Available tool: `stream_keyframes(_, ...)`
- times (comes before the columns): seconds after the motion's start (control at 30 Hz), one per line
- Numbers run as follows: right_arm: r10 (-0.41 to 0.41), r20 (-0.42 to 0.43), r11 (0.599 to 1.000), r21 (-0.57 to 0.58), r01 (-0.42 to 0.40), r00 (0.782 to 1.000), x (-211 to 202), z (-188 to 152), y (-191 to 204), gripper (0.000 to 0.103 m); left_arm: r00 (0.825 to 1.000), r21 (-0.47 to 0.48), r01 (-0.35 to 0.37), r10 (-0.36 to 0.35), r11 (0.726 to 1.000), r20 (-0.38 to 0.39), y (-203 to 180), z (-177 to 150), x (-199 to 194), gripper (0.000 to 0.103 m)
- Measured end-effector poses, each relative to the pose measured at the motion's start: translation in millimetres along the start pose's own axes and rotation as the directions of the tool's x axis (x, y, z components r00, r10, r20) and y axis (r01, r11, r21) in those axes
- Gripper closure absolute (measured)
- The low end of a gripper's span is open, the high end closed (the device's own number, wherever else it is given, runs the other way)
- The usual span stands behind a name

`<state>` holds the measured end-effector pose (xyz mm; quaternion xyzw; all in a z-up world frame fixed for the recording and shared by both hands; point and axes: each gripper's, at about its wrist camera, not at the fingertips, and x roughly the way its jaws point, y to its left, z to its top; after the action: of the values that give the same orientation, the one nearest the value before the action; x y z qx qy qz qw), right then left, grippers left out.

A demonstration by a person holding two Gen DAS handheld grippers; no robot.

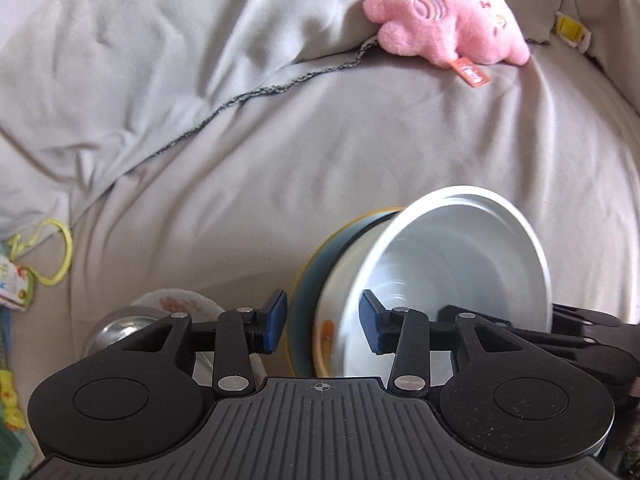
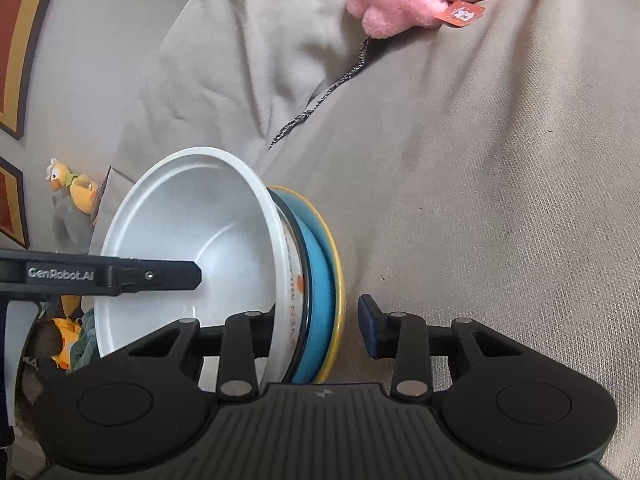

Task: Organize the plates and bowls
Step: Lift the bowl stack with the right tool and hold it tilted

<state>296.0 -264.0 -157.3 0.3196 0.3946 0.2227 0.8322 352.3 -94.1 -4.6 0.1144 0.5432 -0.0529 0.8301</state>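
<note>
Two grippers meet at a stack of tilted dishes above a beige fabric-covered sofa cushion (image 1: 320, 140). A white round bowl with orange print on its outer wall (image 1: 460, 264) sits nested in a blue plate with a yellow rim (image 1: 308, 280), both tipped on edge.

Seen from the left wrist, the left gripper (image 1: 323, 326) has its jaws spread wide, straddling the edges of bowl and plate, one blue pad outside the plate and the other inside the bowl; whether they press is unclear.

From the right wrist, the right gripper (image 2: 316, 328) likewise straddles the stack with jaws open.

A pink plush toy with an orange tag (image 1: 452, 24) lies on the sofa well apart, beyond the dishes.
</note>
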Motion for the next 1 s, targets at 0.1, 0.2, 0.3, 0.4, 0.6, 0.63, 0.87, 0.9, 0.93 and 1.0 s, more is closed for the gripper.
stream_keyframes(0.1,-0.018,-0.005,1.000,0.002,0.018,1.000,1.6,-1.3,-1.0,0.068,0.999,0.013,-0.047,0.047,0.999,-0.024,3.3,-1.3,7.3,0.047)
stream_keyframes(0.2,-0.015,-0.013,1.000,0.005,0.015,1.000,2.7,-3.1,-1.1,0.068,1.000,0.000,-0.018,0.018,1.000,-0.016,6.0,-3.0,5.8,0.052)
stream_keyframes(0.3,-0.009,-0.021,1.000,-0.009,0.009,1.000,4.4,-5.0,2.6,0.068,0.997,-0.044,0.057,-0.059,0.997,-0.046,6.2,-5.7,12.4,0.053)
stream_keyframes(0.4,0.003,-0.031,1.000,-0.014,-0.003,1.000,4.0,-7.4,5.0,0.070,0.996,-0.011,0.042,-0.043,0.999,-0.077,-2.6,-9.8,19.4,0.046)
stream_keyframes(0.6,0.009,-0.028,1.000,-0.016,-0.009,1.000,2.4,-9.8,6.2,0.072,0.997,0.040,0.021,-0.018,0.999,-0.081,-9.1,-10.1,20.0,0.043)
stream_keyframes(0.63,0.008,-0.026,1.000,-0.017,-0.009,1.000,2.5,-10.1,6.7,0.072,0.996,0.054,0.011,-0.006,0.998,-0.088,-11.3,-10.1,21.1,0.041)
stream_keyframes(0.87,-0.010,-0.016,0.999,-0.047,0.009,1.000,1.3,-13.2,13.3,0.071,0.991,0.048,-0.016,0.022,0.999,-0.132,-16.0,-7.1,27.6,0.035)
stream_keyframes(0.9,-0.010,-0.016,0.999,-0.047,0.009,1.000,0.6,-14.0,14.3,0.071,0.991,0.045,-0.019,0.024,0.999,-0.131,-16.4,-7.6,27.6,0.034)
stream_keyframes(0.93,-0.011,-0.015,0.999,-0.049,0.010,1.000,0.4,-14.4,14.5,0.071,0.991,0.047,-0.022,0.028,0.999,-0.128,-17.1,-8.1,27.3,0.034)
stream_keyframes(1.0,-0.014,-0.014,0.999,-0.051,0.013,1.000,0.3,-15.4,15.3,0.071,0.992,0.060,-0.029,0.036,0.998,-0.119,-19.7,-9.3,26.6,0.034)
